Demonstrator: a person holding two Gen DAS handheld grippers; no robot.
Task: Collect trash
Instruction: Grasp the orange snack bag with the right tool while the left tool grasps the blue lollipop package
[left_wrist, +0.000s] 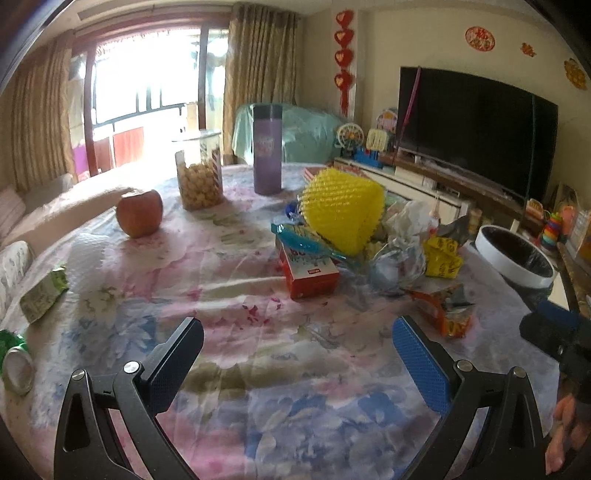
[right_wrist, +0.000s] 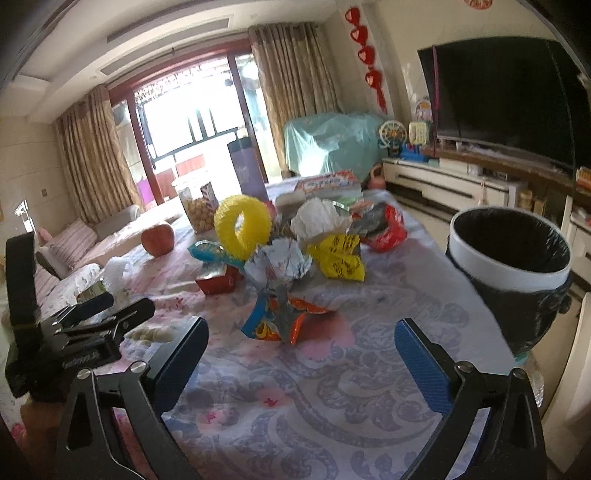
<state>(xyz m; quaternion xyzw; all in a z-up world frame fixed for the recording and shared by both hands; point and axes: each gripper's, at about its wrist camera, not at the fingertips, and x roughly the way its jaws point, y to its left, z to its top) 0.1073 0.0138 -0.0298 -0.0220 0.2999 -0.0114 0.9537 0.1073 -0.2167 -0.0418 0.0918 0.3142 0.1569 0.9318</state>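
Both tools hover above the table's floral cloth (left_wrist: 236, 295) with jaws spread wide and nothing between them: the left gripper (left_wrist: 297, 350) and the right gripper (right_wrist: 301, 350). The trash lies heaped mid-table: an orange crumpled snack wrapper (right_wrist: 280, 317) nearest the right gripper, a yellow printed wrapper (right_wrist: 338, 256), a silvery crinkled foil bag (right_wrist: 277, 264), white crumpled paper (right_wrist: 317, 218) and a red small carton (left_wrist: 310, 271). A yellow spiky plastic ring (right_wrist: 242, 225) stands upright among them (touching the foil). The white-rimmed bin with a black liner (right_wrist: 513, 258) stands just beside the table's right edge. A red apple (left_wrist: 140, 212) sits well apart, near a clear jar of round snacks (left_wrist: 199, 177) and a purple tumbler (left_wrist: 266, 147).
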